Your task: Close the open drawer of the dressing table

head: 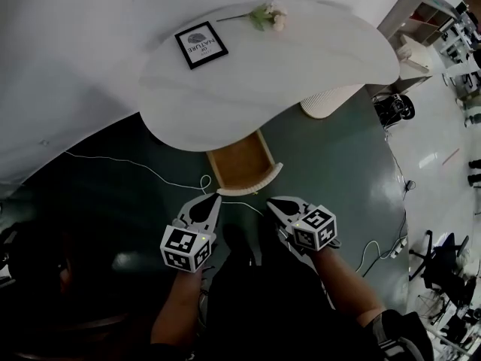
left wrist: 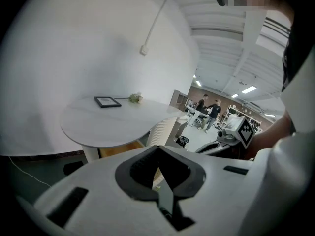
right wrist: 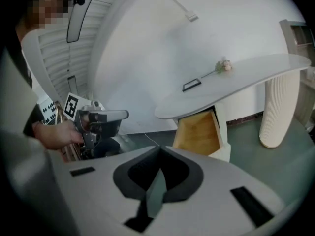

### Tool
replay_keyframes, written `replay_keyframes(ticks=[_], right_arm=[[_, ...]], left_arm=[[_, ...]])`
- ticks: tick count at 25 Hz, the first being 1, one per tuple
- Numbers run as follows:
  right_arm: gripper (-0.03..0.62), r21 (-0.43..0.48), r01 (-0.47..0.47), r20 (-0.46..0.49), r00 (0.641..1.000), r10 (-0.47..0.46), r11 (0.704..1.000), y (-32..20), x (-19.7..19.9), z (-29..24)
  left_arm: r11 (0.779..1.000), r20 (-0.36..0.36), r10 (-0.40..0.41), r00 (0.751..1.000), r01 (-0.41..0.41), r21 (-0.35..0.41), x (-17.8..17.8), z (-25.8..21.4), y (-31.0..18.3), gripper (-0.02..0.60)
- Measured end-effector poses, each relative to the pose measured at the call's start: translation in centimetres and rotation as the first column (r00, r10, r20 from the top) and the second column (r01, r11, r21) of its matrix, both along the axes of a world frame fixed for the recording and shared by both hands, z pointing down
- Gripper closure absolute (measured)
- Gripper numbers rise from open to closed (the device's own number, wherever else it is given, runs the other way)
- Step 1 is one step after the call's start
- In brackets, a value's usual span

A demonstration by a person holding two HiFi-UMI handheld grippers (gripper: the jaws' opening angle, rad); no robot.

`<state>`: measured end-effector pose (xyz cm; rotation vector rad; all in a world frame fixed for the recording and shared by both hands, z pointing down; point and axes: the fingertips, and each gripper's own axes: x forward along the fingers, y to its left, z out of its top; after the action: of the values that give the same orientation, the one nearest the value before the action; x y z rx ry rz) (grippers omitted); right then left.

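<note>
The white dressing table [head: 301,59] has its drawer [head: 240,160] pulled out towards me, showing a bare wooden inside and a white curved front [head: 257,180]. My left gripper [head: 216,197] hangs just below the drawer front's left end, jaws shut and holding nothing. My right gripper [head: 271,201] is level with it, slightly right of the front, also shut and holding nothing. Neither touches the drawer. The right gripper view shows the drawer [right wrist: 199,132] open under the tabletop, well beyond the right gripper [right wrist: 160,150]. The left gripper view shows only a strip of the drawer's wood [left wrist: 120,150].
A framed picture [head: 201,45] and a flower [head: 264,15] lie on the tabletop. A ribbed white pedestal [head: 327,100] stands right of the drawer. A thin white cable [head: 150,173] runs over the dark floor at left. Chairs and shelves stand far right.
</note>
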<state>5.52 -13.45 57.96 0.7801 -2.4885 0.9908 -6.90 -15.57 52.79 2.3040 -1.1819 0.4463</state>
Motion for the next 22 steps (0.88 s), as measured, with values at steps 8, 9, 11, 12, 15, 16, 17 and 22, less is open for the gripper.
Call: replay_keyframes(ticks=[8, 9, 11, 12, 15, 16, 17, 22], right_arm=[[0.586, -0.109, -0.040, -0.090, 0.995, 0.030, 0.993, 0.3, -0.9, 8.3], [0.586, -0.124, -0.050, -0.094, 0.995, 0.038, 0.991, 0.2, -1.0, 9.0], [0.574, -0.124, -0.040, -0.120, 0.993, 0.025, 0.992, 0.3, -1.1, 10.5], [0.566, -0.118, -0.027, -0.136, 0.991, 0.010, 0.993, 0.5, -1.1, 11.4], [0.516, -0.107, -0.007, -0.176, 0.984, -0.012, 0.994, 0.7, -1.2, 14.6], [0.507, -0.107, -0.014, -0.185, 0.983, -0.006, 0.994, 0.5, -1.2, 15.8], [0.499, -0.108, -0.030, -0.189, 0.982, 0.009, 0.994, 0.3, -1.1, 17.0], [0.499, -0.079, -0.143, -0.183, 0.975, 0.127, 0.986, -1.2, -0.9, 21.4]], left_arm=[[0.992, -0.034, -0.072, 0.997, 0.069, -0.101, -3.4, 7.3, -0.4, 0.578], [0.991, -0.037, -0.074, 0.997, 0.069, -0.110, -3.6, 7.8, -0.3, 0.578], [0.991, -0.037, -0.064, 0.997, 0.059, -0.120, -3.6, 8.8, -0.1, 0.578], [0.991, -0.035, -0.055, 0.998, 0.050, -0.122, -3.5, 9.4, 0.1, 0.578], [0.992, -0.030, -0.046, 0.998, 0.042, -0.123, -3.4, 11.4, 0.3, 0.578], [0.991, -0.035, -0.055, 0.998, 0.050, -0.123, -3.5, 12.2, 0.2, 0.578], [0.990, -0.042, -0.066, 0.997, 0.061, -0.125, -3.6, 13.0, 0.1, 0.578], [0.984, -0.054, -0.082, 0.995, 0.073, -0.161, -3.7, 17.1, 1.2, 0.578]])
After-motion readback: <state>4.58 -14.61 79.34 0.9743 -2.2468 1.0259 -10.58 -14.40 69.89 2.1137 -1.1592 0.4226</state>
